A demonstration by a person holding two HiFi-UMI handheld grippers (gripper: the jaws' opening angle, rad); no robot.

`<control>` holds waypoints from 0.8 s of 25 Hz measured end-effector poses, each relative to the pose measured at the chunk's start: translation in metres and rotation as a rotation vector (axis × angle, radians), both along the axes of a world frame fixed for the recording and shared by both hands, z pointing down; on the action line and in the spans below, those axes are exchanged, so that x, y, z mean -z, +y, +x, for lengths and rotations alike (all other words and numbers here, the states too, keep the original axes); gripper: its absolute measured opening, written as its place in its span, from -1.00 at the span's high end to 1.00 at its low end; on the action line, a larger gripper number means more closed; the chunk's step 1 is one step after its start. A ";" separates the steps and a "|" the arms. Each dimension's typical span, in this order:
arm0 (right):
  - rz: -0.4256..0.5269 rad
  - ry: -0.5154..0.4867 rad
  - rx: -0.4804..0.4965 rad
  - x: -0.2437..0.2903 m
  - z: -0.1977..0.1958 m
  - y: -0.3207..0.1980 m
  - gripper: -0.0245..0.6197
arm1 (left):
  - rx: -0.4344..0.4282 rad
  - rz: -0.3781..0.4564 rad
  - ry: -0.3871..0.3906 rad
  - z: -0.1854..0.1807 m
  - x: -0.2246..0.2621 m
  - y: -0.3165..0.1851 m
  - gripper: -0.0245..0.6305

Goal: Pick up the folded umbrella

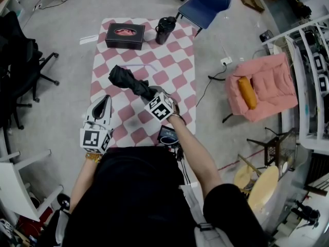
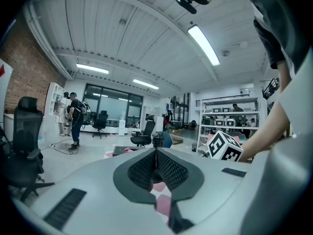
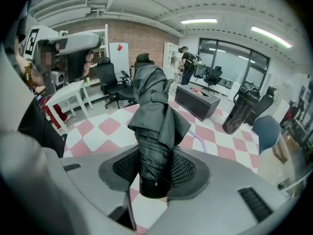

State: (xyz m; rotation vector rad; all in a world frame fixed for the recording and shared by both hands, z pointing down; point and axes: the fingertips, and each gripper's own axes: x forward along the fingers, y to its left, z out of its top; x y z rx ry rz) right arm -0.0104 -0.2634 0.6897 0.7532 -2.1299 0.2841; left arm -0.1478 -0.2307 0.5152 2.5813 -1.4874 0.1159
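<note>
Right tool (image 1: 147, 93) is clamped on the folded umbrella (image 1: 126, 78) near its handle end, a rigid spot, so the bundled canopy juts toward 10 o'clock, seemingly clear of the worktop (image 1: 175, 60). Left tool (image 1: 104, 103) waits at 7 o'clock, jaws together, empty.

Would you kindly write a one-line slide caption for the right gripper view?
Right tongs clamped on the handle end of a folded black umbrella, over the pink-and-white checked table.
</note>
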 end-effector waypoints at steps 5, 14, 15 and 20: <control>0.050 -0.051 -0.028 0.022 -0.007 -0.004 0.41 | -0.011 0.010 -0.005 -0.001 0.002 -0.001 0.88; 0.149 -0.102 -0.060 0.063 -0.012 -0.016 0.41 | -0.051 0.056 -0.011 0.010 0.018 -0.016 0.88; 0.157 -0.106 -0.062 0.069 -0.012 -0.016 0.41 | -0.056 0.063 -0.012 0.011 0.021 -0.018 0.88; 0.214 -0.141 -0.082 0.095 -0.011 -0.020 0.41 | -0.066 0.092 -0.013 0.013 0.033 -0.026 0.88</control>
